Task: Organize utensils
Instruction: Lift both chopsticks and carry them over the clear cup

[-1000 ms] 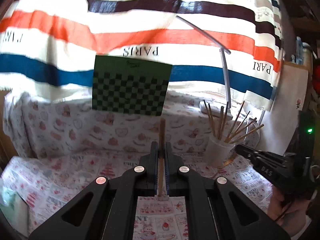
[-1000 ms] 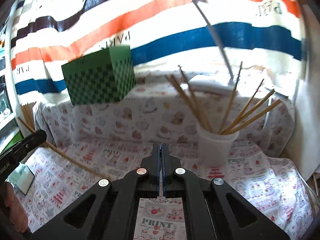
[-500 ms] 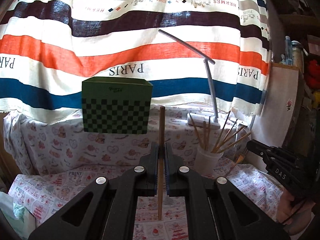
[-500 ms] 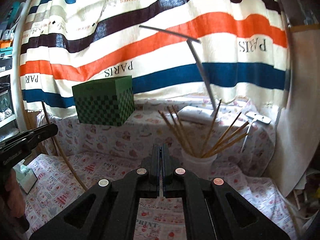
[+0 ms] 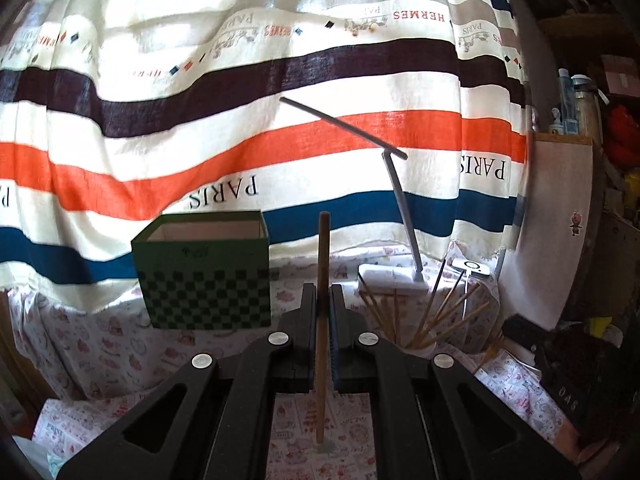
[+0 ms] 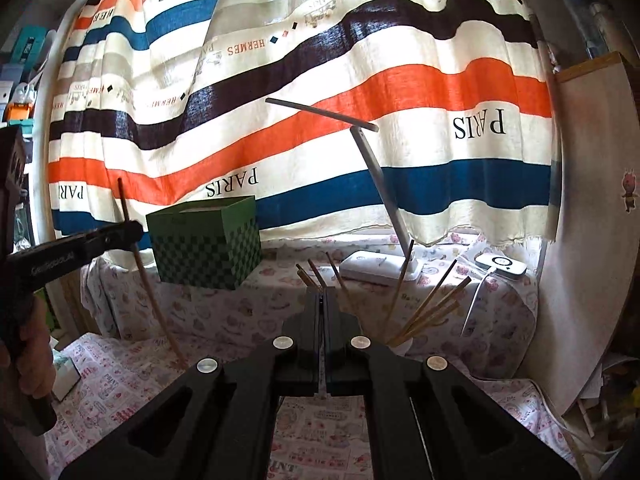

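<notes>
My left gripper point(image 5: 320, 294) is shut on a wooden chopstick point(image 5: 322, 248) that stands upright, its lower end hanging above the printed tablecloth point(image 5: 100, 356). From the right wrist view the same left gripper point(image 6: 127, 234) shows at the left in a hand, with the chopstick point(image 6: 154, 300) slanting down from it. A white cup point(image 5: 421, 347) with several chopsticks point(image 6: 434, 306) fanned out stands to the right on the table. My right gripper point(image 6: 323, 296) is shut, with nothing visible between its fingers, in front of that cup.
A green checkered box point(image 5: 204, 280) stands open-topped on the raised ledge at the back left. A white desk lamp point(image 6: 378, 176) and a white charger pad point(image 6: 501, 266) sit behind the cup. A striped cloth point(image 5: 280, 128) hangs behind.
Both grippers have risen, so box, cup and table sit lower in both views. The left one carried the chopstick up off the cloth. Both stayed shut.
</notes>
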The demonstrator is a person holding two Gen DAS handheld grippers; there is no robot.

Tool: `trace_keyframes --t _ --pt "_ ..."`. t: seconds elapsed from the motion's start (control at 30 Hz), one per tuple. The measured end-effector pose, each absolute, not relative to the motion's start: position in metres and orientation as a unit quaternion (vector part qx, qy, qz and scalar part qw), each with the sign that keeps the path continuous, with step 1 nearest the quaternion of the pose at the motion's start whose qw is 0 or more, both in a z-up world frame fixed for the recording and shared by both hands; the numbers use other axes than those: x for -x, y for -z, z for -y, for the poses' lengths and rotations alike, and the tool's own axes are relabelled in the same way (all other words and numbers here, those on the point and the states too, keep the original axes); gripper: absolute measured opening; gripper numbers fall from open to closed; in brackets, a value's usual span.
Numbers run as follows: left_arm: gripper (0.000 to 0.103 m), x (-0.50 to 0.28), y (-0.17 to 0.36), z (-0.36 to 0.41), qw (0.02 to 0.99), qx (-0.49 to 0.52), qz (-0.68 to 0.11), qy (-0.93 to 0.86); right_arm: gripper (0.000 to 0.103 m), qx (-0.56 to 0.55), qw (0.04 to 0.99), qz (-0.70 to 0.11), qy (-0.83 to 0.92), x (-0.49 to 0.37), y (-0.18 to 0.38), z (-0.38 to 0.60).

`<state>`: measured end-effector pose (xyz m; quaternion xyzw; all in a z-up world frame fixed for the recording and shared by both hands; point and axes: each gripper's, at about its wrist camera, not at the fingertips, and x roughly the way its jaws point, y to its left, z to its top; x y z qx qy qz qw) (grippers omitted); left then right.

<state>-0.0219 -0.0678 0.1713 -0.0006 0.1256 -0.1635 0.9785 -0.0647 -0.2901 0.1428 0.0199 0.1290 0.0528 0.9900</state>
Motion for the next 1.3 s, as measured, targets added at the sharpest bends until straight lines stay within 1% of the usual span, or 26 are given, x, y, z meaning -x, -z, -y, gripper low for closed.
trace_keyframes --t 0.23,0.43,0.57,0.67,0.8,0.97,1.07,1.17,1.23,1.3 --pt "0.005 0.014 -0.189 0.096 0.977 -0.018 -0.116 0.178 0.002 -0.034 0.99 -0.118 -0.064 0.064 -0.138 0.303" --pt "0.005 0.006 -0.209 0.117 0.973 0.004 -0.107 0.204 0.002 -0.031 0.993 -0.095 -0.064 0.051 -0.157 0.311" --pt "0.005 -0.003 -0.223 0.136 0.969 0.016 -0.097 0.228 0.002 -0.022 0.996 -0.081 -0.044 0.03 -0.176 0.318" --pt "0.005 -0.011 -0.232 0.156 0.968 0.008 -0.087 0.235 0.002 -0.048 0.993 -0.11 -0.01 -0.005 -0.189 0.331" --pt "0.005 -0.024 -0.237 0.176 0.97 0.008 -0.066 0.234 0.002 -0.079 0.991 -0.108 0.001 -0.035 -0.192 0.352" --pt "0.005 -0.059 -0.222 0.201 0.967 0.015 -0.068 0.243 0.002 -0.083 0.99 -0.118 0.009 -0.056 -0.173 0.367" --pt "0.005 -0.081 -0.201 0.212 0.971 0.017 -0.067 0.23 0.002 -0.067 0.989 -0.128 0.018 -0.072 -0.162 0.371" --pt "0.005 -0.102 -0.177 0.218 0.97 0.024 -0.086 0.225 0.002 -0.064 0.984 -0.167 0.007 -0.094 -0.145 0.374" --pt "0.005 -0.112 -0.164 0.219 0.969 0.03 -0.101 0.225 0.002 -0.053 0.983 -0.174 0.011 -0.102 -0.136 0.374" --pt "0.005 -0.116 -0.155 0.219 0.97 0.036 -0.098 0.221 0.002 -0.042 0.983 -0.176 0.015 -0.106 -0.131 0.373"
